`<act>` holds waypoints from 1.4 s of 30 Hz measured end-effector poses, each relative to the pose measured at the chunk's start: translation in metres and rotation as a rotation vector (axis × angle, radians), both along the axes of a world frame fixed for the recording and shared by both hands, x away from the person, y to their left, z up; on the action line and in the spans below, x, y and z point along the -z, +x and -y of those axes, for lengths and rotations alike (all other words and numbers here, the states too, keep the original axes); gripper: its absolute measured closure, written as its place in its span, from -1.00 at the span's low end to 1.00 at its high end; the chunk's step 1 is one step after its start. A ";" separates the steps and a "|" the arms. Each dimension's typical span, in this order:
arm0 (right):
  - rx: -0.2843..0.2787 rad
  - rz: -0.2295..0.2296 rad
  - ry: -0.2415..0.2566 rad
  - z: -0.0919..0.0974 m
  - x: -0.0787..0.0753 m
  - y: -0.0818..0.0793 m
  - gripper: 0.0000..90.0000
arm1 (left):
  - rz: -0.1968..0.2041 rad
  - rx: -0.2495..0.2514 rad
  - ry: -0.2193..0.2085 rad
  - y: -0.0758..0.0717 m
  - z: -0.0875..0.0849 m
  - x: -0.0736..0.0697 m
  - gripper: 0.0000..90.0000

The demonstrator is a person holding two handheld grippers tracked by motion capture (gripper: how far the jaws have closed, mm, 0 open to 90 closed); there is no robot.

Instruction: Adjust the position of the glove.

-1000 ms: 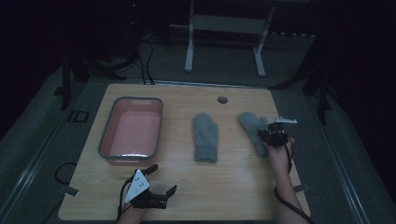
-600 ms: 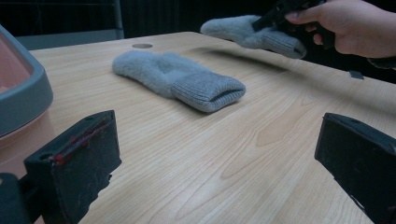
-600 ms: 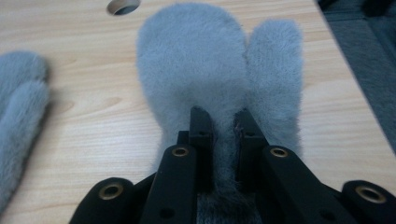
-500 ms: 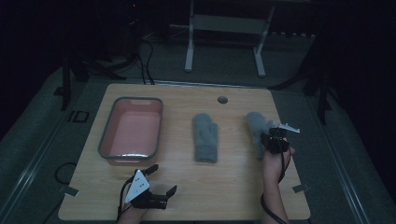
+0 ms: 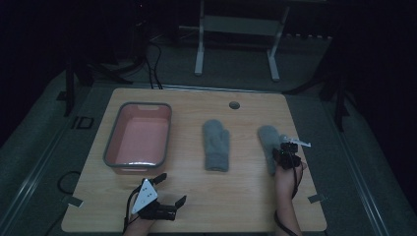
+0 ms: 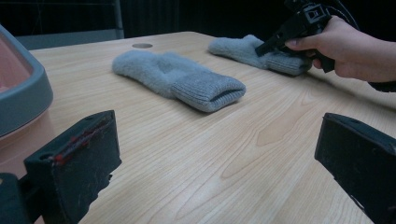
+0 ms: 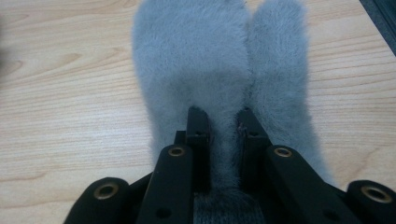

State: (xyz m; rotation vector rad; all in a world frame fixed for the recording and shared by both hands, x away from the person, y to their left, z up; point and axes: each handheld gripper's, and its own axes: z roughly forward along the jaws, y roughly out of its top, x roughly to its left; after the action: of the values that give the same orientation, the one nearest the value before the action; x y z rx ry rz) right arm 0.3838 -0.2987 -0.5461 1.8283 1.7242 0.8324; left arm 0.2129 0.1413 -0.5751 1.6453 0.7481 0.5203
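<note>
Two fuzzy grey mittens lay flat on the wooden table: one mitten (image 5: 216, 145) at frame centre, the other mitten (image 5: 269, 146) right of it, cuff pinched.

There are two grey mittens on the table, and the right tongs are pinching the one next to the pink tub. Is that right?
Not quite. The right tongs are pinching the mitten farther from the pink tub, the right-hand mitten near the table's right edge. The middle mitten, next to the tub, lies untouched. The high view shows this.
</note>
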 end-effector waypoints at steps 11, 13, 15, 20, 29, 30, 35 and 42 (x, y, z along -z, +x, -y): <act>-0.243 0.024 -0.081 0.009 -0.024 0.000 0.09 | -0.001 0.007 0.003 0.000 0.000 0.000 -0.99; -0.276 0.030 -0.091 0.012 -0.027 0.001 0.09 | -0.001 0.007 0.003 0.000 0.000 0.000 -0.99; -0.399 0.030 -0.134 0.020 -0.031 0.004 0.17 | -0.001 0.006 0.003 0.000 0.000 0.000 -0.99; -0.537 0.018 -0.202 0.034 -0.028 0.011 0.29 | -0.003 0.004 0.002 0.000 0.000 0.000 -0.99; -0.606 -0.009 -0.157 0.042 -0.002 0.013 0.41 | -0.002 0.004 0.003 0.000 0.000 0.000 -0.99; -0.596 0.002 -0.151 0.040 0.000 0.011 0.65 | -0.001 0.005 0.003 0.000 0.000 0.000 -0.99; -0.520 -0.009 -0.148 0.032 -0.001 0.008 0.80 | 0.000 0.004 0.003 0.000 0.000 0.000 -0.99; -0.348 0.035 -0.042 0.010 -0.022 -0.004 0.86 | -0.003 0.003 0.000 0.000 0.000 0.000 -0.99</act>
State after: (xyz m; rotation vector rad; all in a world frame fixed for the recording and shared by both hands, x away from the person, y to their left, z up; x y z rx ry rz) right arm 0.3802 -0.3087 -0.5239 1.4971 2.0534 0.9464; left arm 0.2130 0.1416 -0.5750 1.6469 0.7481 0.5158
